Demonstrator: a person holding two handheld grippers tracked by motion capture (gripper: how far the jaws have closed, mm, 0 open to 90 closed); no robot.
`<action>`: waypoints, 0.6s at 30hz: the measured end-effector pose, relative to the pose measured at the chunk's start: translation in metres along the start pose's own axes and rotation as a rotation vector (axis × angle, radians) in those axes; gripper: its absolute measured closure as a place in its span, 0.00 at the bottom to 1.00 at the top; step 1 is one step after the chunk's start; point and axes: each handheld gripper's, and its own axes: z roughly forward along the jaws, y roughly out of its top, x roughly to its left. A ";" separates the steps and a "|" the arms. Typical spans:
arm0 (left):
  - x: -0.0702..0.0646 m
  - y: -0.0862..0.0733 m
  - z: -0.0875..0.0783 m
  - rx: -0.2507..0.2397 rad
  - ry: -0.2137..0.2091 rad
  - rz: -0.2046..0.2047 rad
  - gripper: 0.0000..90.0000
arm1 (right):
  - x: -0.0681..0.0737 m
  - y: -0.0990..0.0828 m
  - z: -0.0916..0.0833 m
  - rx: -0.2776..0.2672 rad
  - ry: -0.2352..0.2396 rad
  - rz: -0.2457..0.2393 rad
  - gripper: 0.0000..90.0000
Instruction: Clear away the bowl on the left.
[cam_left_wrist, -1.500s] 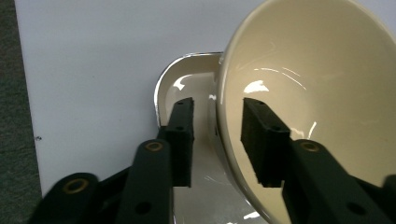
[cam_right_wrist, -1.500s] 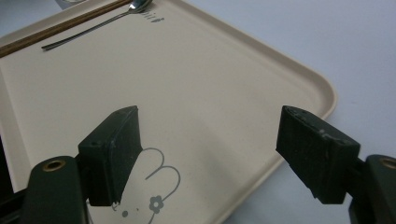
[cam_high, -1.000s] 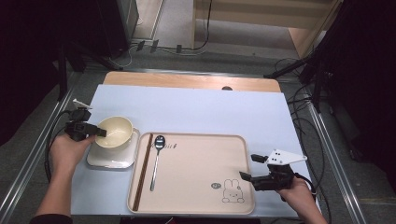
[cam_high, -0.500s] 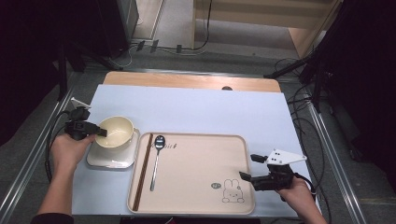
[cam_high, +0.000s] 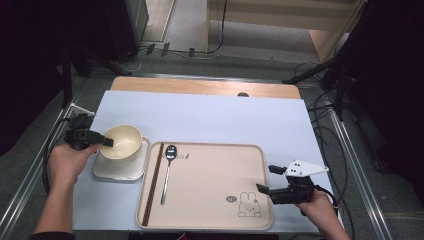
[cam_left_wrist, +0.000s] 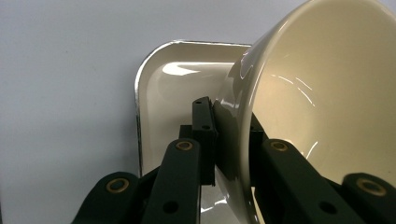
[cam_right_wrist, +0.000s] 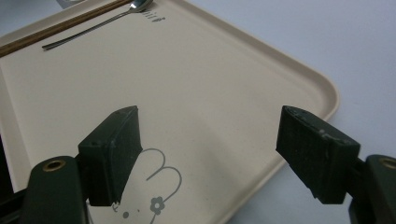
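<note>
Two grippers work over a bench (cam_high: 210, 117) under a pale blue sheet. Largest on it is the beige tray (cam_high: 210, 200), near the front edge, with a rabbit drawing (cam_high: 248, 205) in its near right corner. Just left of the tray sits a square white plate (cam_high: 116, 170), and on it stands the cream bowl (cam_high: 122, 141), tilted in the left gripper view. On the tray's left side lie brown chopsticks (cam_high: 152, 185) along the rim and, just beside them, a metal spoon (cam_high: 167, 170). The left gripper (cam_high: 102, 140) comes from the bowl's left side, its fingers (cam_left_wrist: 204, 135) clenched on the bowl's wall, one outside, one inside. The right gripper (cam_high: 266, 180) hovers at the tray's right edge above the rabbit, its fingers (cam_right_wrist: 114, 154) released and spread wide, grasping nothing.
</note>
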 end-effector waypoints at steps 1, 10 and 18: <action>0.000 -0.001 -0.002 0.001 -0.011 -0.002 0.92 | 0.000 0.000 0.000 0.000 0.000 0.000 0.24; -0.005 -0.004 -0.011 0.005 -0.069 0.015 0.93 | 0.000 0.000 0.000 -0.002 0.001 0.001 0.24; -0.017 -0.005 -0.014 0.022 -0.089 0.061 0.92 | 0.001 0.001 0.000 -0.003 0.003 0.000 0.24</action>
